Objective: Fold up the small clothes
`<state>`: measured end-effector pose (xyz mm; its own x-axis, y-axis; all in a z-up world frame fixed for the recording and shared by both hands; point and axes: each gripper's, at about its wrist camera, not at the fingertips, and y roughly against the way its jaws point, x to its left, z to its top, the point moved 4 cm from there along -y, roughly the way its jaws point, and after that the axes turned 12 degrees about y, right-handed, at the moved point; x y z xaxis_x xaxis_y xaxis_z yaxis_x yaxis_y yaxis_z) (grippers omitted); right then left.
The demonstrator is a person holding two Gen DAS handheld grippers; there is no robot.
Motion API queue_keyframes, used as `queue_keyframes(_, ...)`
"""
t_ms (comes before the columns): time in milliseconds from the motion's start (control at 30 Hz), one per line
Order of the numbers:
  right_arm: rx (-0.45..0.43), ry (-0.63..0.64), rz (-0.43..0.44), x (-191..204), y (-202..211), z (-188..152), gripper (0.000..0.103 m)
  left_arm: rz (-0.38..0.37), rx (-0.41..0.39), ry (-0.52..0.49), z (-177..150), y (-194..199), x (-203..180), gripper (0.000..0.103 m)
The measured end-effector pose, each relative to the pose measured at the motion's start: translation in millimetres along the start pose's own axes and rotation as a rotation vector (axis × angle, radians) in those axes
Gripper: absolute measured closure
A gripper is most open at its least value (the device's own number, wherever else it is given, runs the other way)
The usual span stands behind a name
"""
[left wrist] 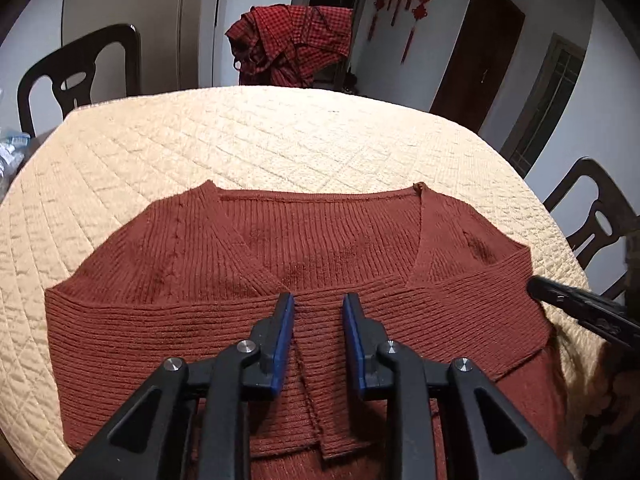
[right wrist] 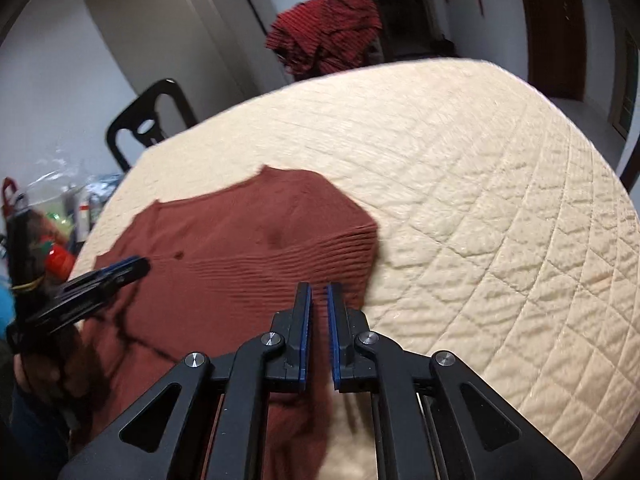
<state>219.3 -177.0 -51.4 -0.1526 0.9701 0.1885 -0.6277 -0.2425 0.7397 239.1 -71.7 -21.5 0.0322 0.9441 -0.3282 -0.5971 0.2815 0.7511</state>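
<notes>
Sweater (left wrist: 280,280): flat on quilted surface (left wrist: 280,140), sleeves folded across | Left tool (left wrist: 319,300): parted, empty, above the overlap | Right tool (right wrist: 319,290): narrowly parted, empty, at sweater's edge, likely for next fold

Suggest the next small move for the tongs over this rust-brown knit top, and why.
Probably lower the left tongs onto the folded-up band of the knit top and close on it. Their jaws stand open above the band at mid-width, holding nothing. The right tongs hover near the top's right edge, slightly apart and empty, so the next fold on the quilted table cover needs a grip first.
</notes>
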Motion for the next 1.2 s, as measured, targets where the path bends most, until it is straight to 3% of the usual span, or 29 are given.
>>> queue_keyframes(267,-0.019,0.094,0.048,31,32,-20,0.094,-0.016,-0.039,-0.028,-24,45,16,0.075)
queue_keyframes(400,0.013,0.13,0.034,37,22,-33,0.094,0.057,-0.018,-0.022,-35,39,34,0.075)
queue_keyframes(467,0.018,0.116,0.032,37,26,-31,0.094,0.041,-0.025,0.001,-36,44,39,0.075)
queue_keyframes(667,-0.006,0.127,0.026,38,42,-36,0.093,0.086,-0.103,0.001,-41,72,58,0.075)
queue_keyframes(800,0.034,0.103,0.019,31,28,-42,0.093,0.126,-0.081,0.066,-38,62,84,0.075)
queue_keyframes(1200,-0.002,0.122,0.026,44,63,-53,0.093,0.067,-0.115,0.073,-56,103,82,0.075)
